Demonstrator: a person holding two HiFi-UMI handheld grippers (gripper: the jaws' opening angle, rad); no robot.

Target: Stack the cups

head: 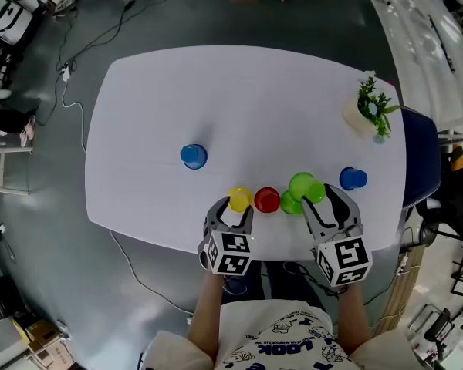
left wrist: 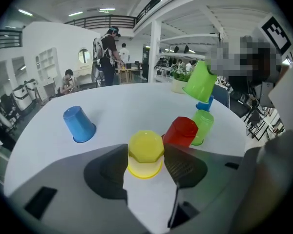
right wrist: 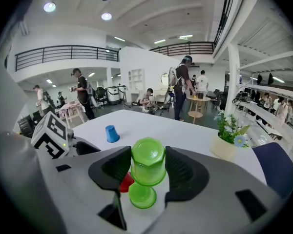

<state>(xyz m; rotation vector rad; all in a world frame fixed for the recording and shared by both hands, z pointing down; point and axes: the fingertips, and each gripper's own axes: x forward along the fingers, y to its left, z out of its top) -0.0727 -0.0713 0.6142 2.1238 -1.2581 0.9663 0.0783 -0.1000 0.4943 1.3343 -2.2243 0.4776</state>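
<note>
Left tongs pinching faceted yellow cup, right tongs green cup

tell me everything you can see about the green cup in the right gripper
The green cup is translucent bright green plastic with a faceted base, turned upside down. The right gripper holds it off the white table, jaws pressed on its two sides. The left gripper view shows it tilted. It hangs above a second green cup that stands upside down, not touching it.

The red cup and standing green cup crowd the table edge.
</note>
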